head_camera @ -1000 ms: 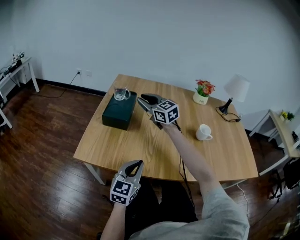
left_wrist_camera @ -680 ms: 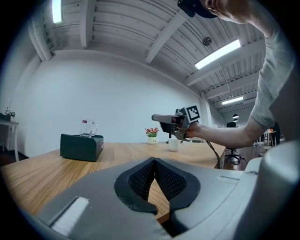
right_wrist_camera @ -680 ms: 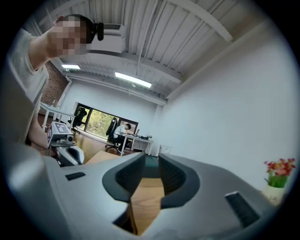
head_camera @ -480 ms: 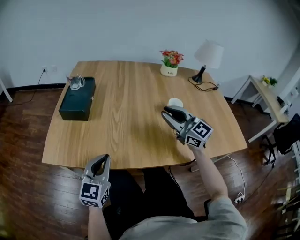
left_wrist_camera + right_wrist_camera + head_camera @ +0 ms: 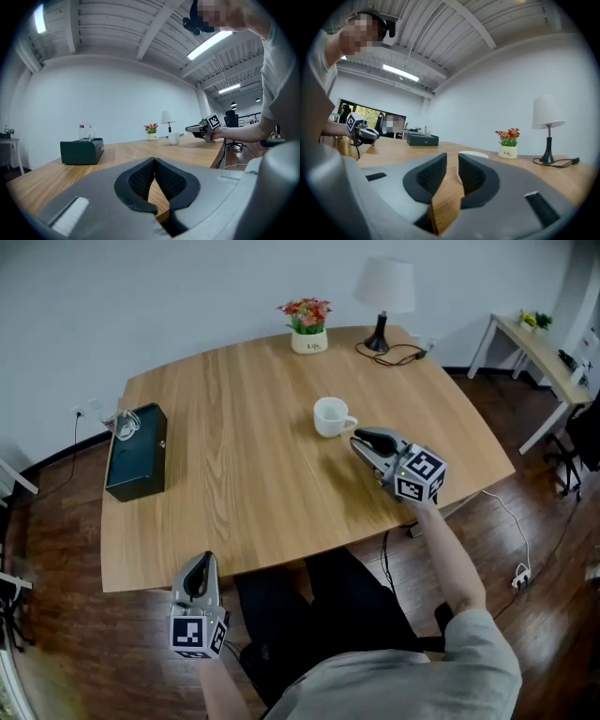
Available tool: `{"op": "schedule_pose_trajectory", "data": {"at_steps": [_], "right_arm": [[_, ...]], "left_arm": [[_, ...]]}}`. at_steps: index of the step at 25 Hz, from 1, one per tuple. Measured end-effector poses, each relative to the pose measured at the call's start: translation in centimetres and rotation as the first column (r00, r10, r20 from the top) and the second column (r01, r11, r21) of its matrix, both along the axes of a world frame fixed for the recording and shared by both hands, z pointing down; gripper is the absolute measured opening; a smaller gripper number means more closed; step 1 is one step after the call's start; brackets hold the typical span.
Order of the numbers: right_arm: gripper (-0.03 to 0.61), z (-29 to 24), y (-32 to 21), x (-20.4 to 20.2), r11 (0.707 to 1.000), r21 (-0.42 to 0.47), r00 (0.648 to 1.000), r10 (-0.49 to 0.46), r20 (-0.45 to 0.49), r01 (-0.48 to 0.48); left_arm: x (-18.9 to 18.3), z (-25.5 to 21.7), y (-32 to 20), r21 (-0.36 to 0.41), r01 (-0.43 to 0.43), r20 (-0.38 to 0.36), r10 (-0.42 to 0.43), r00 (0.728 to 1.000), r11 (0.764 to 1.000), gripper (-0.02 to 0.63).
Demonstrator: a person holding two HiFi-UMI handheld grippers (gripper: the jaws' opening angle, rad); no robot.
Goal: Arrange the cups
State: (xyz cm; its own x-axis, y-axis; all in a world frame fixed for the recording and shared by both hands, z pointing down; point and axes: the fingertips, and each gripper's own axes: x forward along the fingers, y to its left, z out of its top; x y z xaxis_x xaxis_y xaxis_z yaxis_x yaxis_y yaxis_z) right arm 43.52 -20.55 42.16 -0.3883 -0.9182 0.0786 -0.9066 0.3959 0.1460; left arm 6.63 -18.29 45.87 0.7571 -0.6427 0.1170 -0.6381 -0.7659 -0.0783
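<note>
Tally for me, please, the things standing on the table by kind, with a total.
Cups: 2 (white cup, glass cup)
Boxes: 1 (dark green box)
Plants: 1 (potted flowers)
Lamps: 1 (lamp)
Total: 5

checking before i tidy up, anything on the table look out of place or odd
The glass mug stands on top of the dark green box near the left edge of the table, while the white cup stands on the table itself. Both are upright; nothing looks spilled or damaged.
</note>
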Motion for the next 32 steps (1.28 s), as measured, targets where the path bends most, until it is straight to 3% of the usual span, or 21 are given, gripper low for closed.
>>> {"op": "schedule_pose_trajectory", "data": {"at_steps": [7,18,27,32], "right_arm": [[0.081,1.5,-0.7,3.1,0.992,-0.078,0.995,0.099,-0.020,-0.100],[0.118,3.3,-3.4,5.3,0.975,-0.153,0.982,0.146,-0.119,-0.163],[0.120,4.2,-6.3,4.9,0.971,-0.215,0.977,0.064,-0.203,-0.108],[0.061,3.6,-6.2,4.1,0.977,-0.208,0.982,0.005,-0.191,-0.046]], "left_arm": [[-0.2,0.3,0.0,0.010,0.007,0.027,-0.008,1.000,1.000,0.005],[-0.1,0.4,0.2,0.008,-0.002,0.034,0.002,0.999,1.000,0.005],[0.3,0.3,0.3,0.004,-0.016,0.029,0.016,0.999,1.000,0.005],[0.2,0.3,0.3,0.000,-0.019,0.023,0.019,1.000,1.000,0.005]]}}
